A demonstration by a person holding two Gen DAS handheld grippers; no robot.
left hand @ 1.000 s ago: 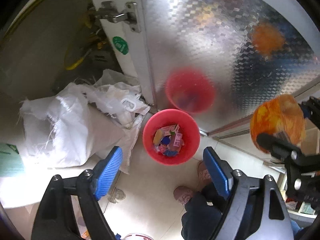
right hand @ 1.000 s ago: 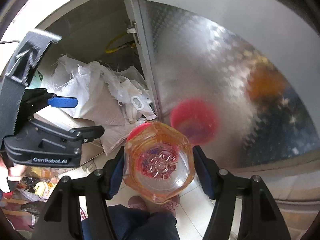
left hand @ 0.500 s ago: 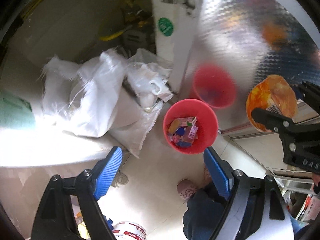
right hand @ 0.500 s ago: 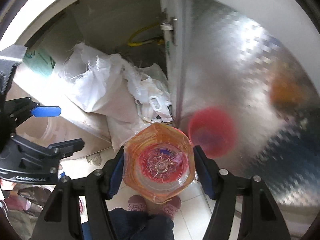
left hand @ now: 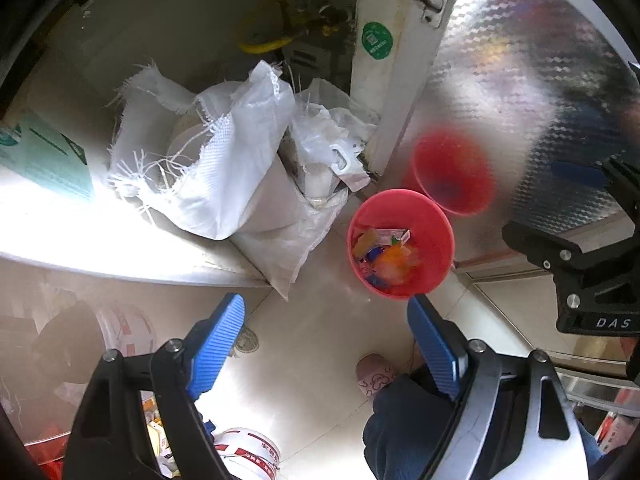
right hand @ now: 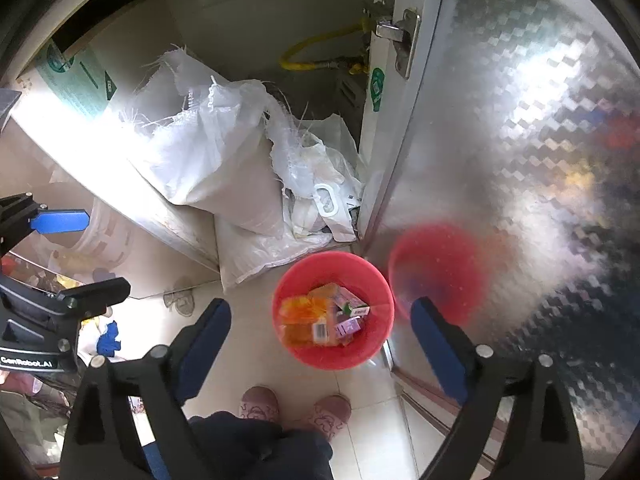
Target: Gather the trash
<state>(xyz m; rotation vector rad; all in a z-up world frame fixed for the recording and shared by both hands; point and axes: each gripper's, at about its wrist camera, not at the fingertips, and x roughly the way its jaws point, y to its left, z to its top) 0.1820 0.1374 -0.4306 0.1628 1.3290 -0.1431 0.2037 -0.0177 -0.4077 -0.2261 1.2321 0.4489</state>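
Right wrist view: orange plastic bottle [right hand: 304, 318] lies on its side inside the red bin [right hand: 372, 300], label barcode facing up, on the left half of the bin's contents. Beside it in the bin: small cartons [right hand: 352, 312], purple and white, packed against the bottle's right side. Left wrist view shows same bottle [left hand: 394, 260] blurred, orange, in the bin [left hand: 436, 240] among yellow and white cartons [left hand: 384, 236].

Right gripper [right hand: 320, 320] hangs above the bin, fingers spread wide, nothing between the blue pads [right hand: 208, 328]. Left gripper [left hand: 326, 332] also spread wide, nothing held, its right pad tip overlapping the bin's lower rim in view, pads [left hand: 218, 340] over bare floor tile.

Bin stands on floor tile [right hand: 360, 400], just beside the metal cabinet door [right hand: 500, 140], which shows a blurred red reflection of the bin. Door is open; hinge [right hand: 396, 36] visible at top. White woven sacks [right hand: 208, 152] piled in the cabinet opening, touching or nearly touching the bin's upper left. Yellow hose [right hand: 316, 46] behind sacks. Person's slippers [right hand: 260, 400] on the floor below the bin, close to it. White bucket [left hand: 248, 452] at bottom edge of left wrist view, well apart from bin.
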